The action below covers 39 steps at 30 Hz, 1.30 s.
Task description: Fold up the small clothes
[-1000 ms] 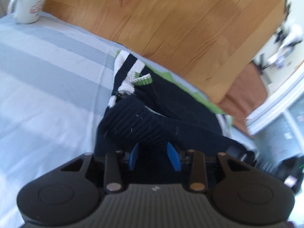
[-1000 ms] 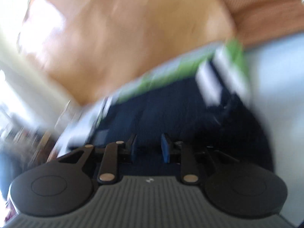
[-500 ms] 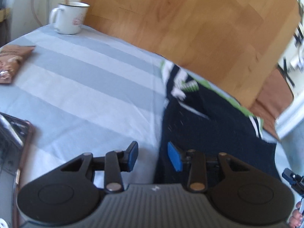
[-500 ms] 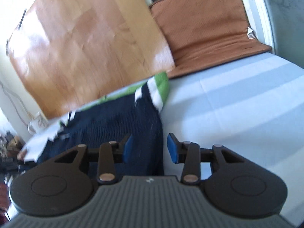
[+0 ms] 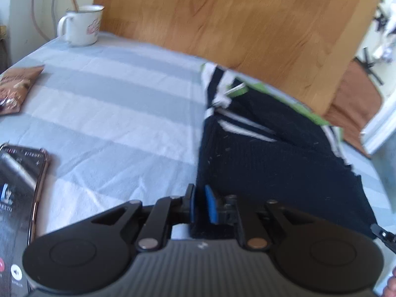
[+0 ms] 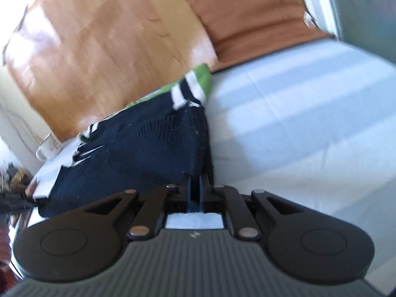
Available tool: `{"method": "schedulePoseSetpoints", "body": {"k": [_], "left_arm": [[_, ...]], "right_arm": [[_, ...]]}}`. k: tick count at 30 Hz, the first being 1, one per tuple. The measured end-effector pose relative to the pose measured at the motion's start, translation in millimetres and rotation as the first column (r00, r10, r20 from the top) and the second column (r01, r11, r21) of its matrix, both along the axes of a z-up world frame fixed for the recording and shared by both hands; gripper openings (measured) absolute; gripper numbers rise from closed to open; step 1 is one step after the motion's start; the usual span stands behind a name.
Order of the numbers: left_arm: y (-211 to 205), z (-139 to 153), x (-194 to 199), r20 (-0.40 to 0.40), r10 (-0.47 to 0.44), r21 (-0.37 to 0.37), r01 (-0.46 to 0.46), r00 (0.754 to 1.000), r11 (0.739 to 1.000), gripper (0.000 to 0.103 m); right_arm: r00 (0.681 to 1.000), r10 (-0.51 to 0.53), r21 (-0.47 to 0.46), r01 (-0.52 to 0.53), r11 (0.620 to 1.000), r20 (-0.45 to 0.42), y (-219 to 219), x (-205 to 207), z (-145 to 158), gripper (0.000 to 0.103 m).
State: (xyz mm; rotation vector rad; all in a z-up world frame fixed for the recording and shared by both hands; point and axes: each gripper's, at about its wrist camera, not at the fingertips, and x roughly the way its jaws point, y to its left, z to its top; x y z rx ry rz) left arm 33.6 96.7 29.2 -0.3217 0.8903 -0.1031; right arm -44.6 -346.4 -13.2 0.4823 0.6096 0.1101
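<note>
A small navy knit sweater with white stripes and green trim lies on a striped light blue cloth. It also shows in the right wrist view. My left gripper is shut on the sweater's near left corner. My right gripper is shut on the sweater's near right corner. The sleeves are folded in over the body.
A white mug stands at the far left corner, also seen in the right wrist view. A snack packet and a phone lie at the left. A wooden board and a brown cushion stand behind.
Both grippers were open half a second ago and have closed on the sweater's near corners. Both have drawn back toward the near edge.
</note>
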Motion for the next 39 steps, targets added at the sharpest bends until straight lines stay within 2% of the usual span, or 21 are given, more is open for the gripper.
{"method": "schedulePoseSetpoints", "body": {"k": [2, 3, 4, 5, 6, 8, 12, 14, 16, 19, 21, 22, 23, 24, 25, 27, 28, 31, 34, 37, 39], "left_arm": [[0, 0, -4, -0.001, 0.001, 0.000, -0.001, 1.000, 1.000, 0.021], [1, 3, -10, 0.007, 0.002, 0.012, -0.002, 1.000, 1.000, 0.035], [4, 6, -17, 0.019, 0.009, 0.018, -0.009, 1.000, 1.000, 0.048], [10, 9, -26, 0.031, 0.016, 0.012, -0.017, 0.999, 1.000, 0.051], [15, 11, -33, 0.033, 0.020, -0.011, -0.019, 0.999, 1.000, 0.053], [25, 11, -41, 0.005, 0.012, -0.103, -0.012, 1.000, 0.995, 0.055], [26, -2, -35, -0.053, -0.031, -0.284, 0.015, 0.998, 0.959, 0.064], [21, -10, -26, -0.071, -0.019, -0.324, -0.005, 0.997, 0.946, 0.067], [19, -12, -19, -0.059, 0.003, -0.353, -0.023, 0.998, 0.935, 0.078], [16, -14, -9, -0.060, 0.066, -0.385, -0.084, 0.996, 0.919, 0.080], [11, -16, -4, -0.041, 0.104, -0.379, -0.111, 0.994, 0.919, 0.078], [9, -16, -2, -0.032, 0.124, -0.370, -0.127, 0.992, 0.920, 0.070], [7, -16, 0, -0.032, 0.145, -0.344, -0.147, 0.989, 0.927, 0.059], [3, -15, 1, -0.028, 0.171, -0.307, -0.171, 0.985, 0.936, 0.040], [1, -16, 4, -0.039, 0.186, -0.274, -0.190, 0.982, 0.943, 0.023], [2, -16, 6, -0.047, 0.194, -0.265, -0.199, 0.980, 0.944, 0.021], [5, -15, 5, -0.059, 0.190, -0.264, -0.199, 0.980, 0.944, 0.018], [16, -8, -4, -0.080, 0.172, -0.298, -0.188, 0.982, 0.936, 0.013], [27, 10, -25, -0.039, 0.150, -0.328, -0.154, 0.988, 0.932, 0.009], [33, 23, -52, 0.002, 0.134, -0.304, -0.127, 0.991, 0.944, 0.007], [37, 23, -71, -0.007, 0.112, -0.308, -0.108, 0.994, 0.945, 0.007]], "right_arm": [[1.000, -0.011, 0.049, 0.010, 0.999, 0.021, -8, -4, 4, 0.020], [0.999, -0.009, 0.057, 0.007, 0.998, 0.034, -12, -8, 8, 0.034], [0.999, -0.016, 0.066, 0.013, 0.998, 0.040, -18, -13, 11, 0.043], [0.999, -0.025, 0.084, 0.022, 0.996, 0.038, -25, -19, 14, 0.051], [0.999, -0.026, 0.112, 0.022, 0.993, 0.030, -30, -23, 14, 0.051], [1.000, -0.010, 0.209, 0.013, 0.978, -0.014, -39, -27, 8, 0.051], [0.994, 0.017, 0.366, 0.022, 0.930, -0.104, -38, -21, -10, 0.052], [0.994, 0.016, 0.398, 0.029, 0.917, -0.111, -32, -11, -13, 0.052], [0.994, -0.002, 0.415, 0.046, 0.909, -0.106, -25, -1, -13, 0.052], [0.995, -0.029, 0.421, 0.068, 0.905, -0.099, -16, 11, -10, 0.054], [0.995, -0.055, 0.422, 0.084, 0.903, -0.079, -9, 18, -10, 0.054], [0.995, -0.069, 0.422, 0.092, 0.902, -0.068, -8, 21, -11, 0.053], [0.995, -0.082, 0.416, 0.100, 0.904, -0.060, -8, 24, -12, 0.051], [0.994, -0.092, 0.410, 0.106, 0.906, -0.054, -6, 27, -13, 0.046], [0.993, -0.101, 0.403, 0.114, 0.908, -0.055, -4, 31, -14, 0.032], [0.989, -0.114, 0.378, 0.143, 0.915, -0.097, -6, 36, -16, 0.016], [0.988, -0.111, 0.386, 0.145, 0.911, -0.109, -8, 36, -15, 0.013], [0.994, -0.083, 0.353, 0.103, 0.930, -0.072, -6, 20, 1, 0.011], [0.998, -0.051, 0.311, 0.058, 0.949, -0.031, -1, -4, 21, 0.011], [0.999, -0.025, 0.318, 0.034, 0.948, -0.033, -6, -31, 29, 0.011], [0.998, -0.013, 0.311, 0.030, 0.950, -0.056, -6, -51, 28, 0.011]]}}
